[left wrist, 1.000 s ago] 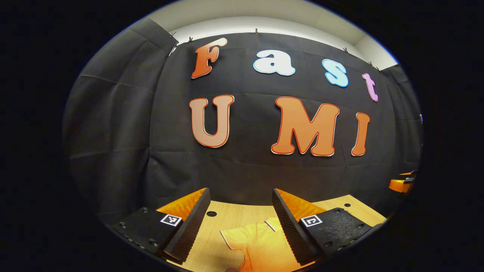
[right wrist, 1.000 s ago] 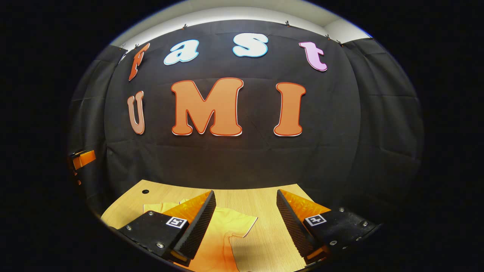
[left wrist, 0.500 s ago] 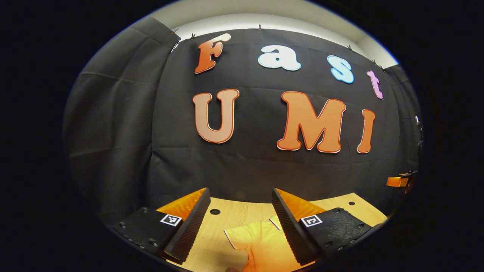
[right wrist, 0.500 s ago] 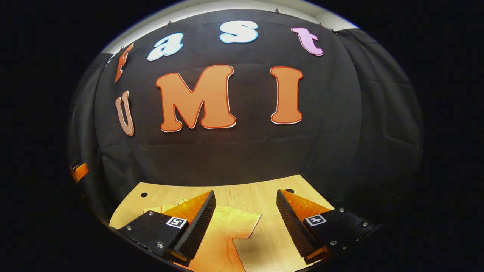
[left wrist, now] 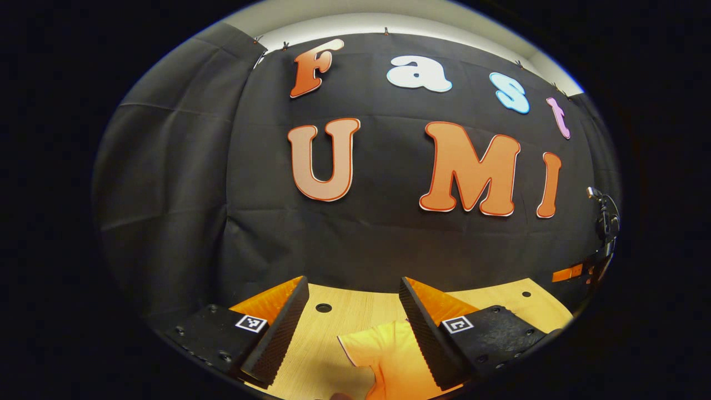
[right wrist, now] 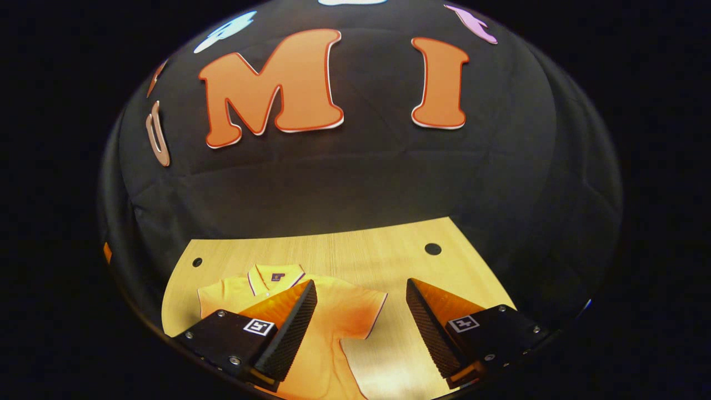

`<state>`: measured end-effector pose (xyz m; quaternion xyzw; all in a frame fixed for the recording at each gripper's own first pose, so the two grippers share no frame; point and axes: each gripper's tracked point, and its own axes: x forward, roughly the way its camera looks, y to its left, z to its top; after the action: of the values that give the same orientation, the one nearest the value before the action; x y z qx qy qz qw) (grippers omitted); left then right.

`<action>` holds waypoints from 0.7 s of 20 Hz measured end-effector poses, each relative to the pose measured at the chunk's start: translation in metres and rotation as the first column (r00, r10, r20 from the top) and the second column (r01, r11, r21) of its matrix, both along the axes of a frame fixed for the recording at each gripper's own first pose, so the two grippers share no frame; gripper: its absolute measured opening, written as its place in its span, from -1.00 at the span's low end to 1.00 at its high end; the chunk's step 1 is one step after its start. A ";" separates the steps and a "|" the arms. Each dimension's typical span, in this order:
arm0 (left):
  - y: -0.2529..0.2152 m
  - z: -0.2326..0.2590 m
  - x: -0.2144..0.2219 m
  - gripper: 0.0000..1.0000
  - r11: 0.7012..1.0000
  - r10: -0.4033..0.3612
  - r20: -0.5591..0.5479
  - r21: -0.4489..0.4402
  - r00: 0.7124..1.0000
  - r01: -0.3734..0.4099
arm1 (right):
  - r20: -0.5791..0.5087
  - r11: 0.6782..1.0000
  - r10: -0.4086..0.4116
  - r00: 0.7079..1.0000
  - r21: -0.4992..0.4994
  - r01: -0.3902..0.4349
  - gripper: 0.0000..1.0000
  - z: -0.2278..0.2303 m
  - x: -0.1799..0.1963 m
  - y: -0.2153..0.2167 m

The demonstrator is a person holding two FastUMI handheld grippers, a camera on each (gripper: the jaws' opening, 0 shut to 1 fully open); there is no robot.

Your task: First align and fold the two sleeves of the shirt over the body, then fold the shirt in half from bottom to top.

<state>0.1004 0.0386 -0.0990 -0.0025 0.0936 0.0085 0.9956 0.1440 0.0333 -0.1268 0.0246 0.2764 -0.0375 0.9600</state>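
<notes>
Orange and soft, the shirt lies flat on the table, collar at the far side. It looks light and floppy, so it may bunch up. Your left gripper is wide and holds nothing, above the left sleeve. Your right gripper is wide too, above the right sleeve. Pinch each sleeve by its edge.

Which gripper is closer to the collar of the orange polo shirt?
Probably right. The right gripper hangs open over the orange polo shirt, collar just ahead. The left gripper hangs open over a sleeve.
</notes>
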 end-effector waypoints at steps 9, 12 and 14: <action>0.015 -0.030 0.022 0.96 1.000 0.026 -0.064 0.000 0.998 -0.026 | -0.328 0.982 -0.093 0.940 0.124 0.141 0.97 -0.105 0.043 -0.009; 0.020 -0.037 0.025 0.96 0.999 0.034 -0.078 0.004 0.996 -0.034 | -0.420 0.966 -0.124 0.899 0.157 0.206 0.97 -0.142 0.052 -0.017; 0.026 -0.044 0.026 0.96 0.999 0.050 -0.096 0.011 0.994 -0.049 | -0.475 0.966 -0.148 0.868 0.120 0.230 0.98 -0.168 0.053 -0.027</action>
<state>0.1259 0.0647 -0.1427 0.0000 0.1415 0.0338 0.9894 0.1971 0.0067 -0.2943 0.1251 0.4950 -0.1124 0.8524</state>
